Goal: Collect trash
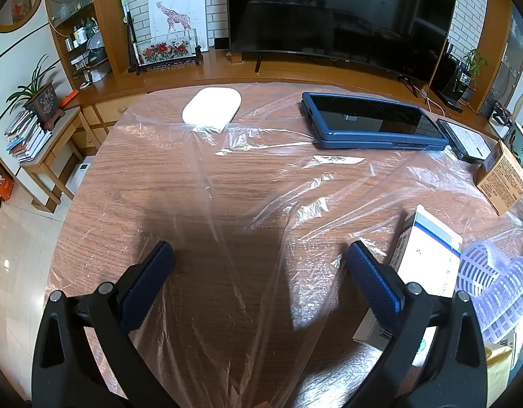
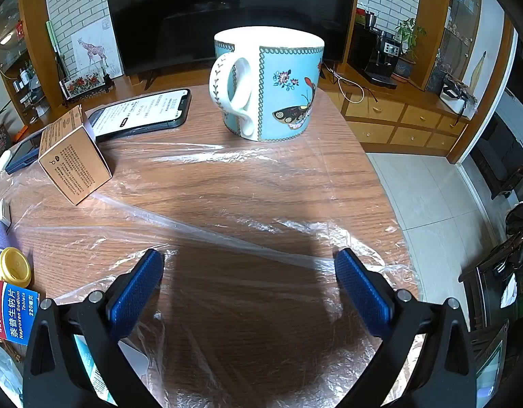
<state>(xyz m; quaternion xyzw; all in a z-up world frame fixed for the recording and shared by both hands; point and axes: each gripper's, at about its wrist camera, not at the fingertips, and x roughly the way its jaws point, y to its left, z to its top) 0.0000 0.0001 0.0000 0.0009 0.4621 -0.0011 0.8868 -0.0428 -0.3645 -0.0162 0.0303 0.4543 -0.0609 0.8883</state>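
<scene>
A crumpled sheet of clear plastic [image 1: 261, 176] lies spread over the round wooden table [image 1: 91, 183]. My left gripper [image 1: 260, 248] hovers open just above it, nothing between its blue pads. To its right lie a white medicine box [image 1: 428, 255], a brown carton [image 1: 503, 183] and a pale purple perforated plastic piece [image 1: 492, 285]. In the right wrist view the clear plastic [image 2: 227, 234] runs under my right gripper [image 2: 249, 255], which is open and empty. The brown carton [image 2: 74, 163], a yellow cap [image 2: 15, 267] and a blue-and-red tablet box [image 2: 13, 312] lie to its left.
A blue butterfly mug [image 2: 268, 85] stands at the table's far side, a lit phone [image 2: 142, 112] beside it. A blue-cased tablet [image 1: 370, 122] and a white oval pad [image 1: 212, 108] lie at the far edge. Behind is a TV cabinet; tiled floor lies right of the table.
</scene>
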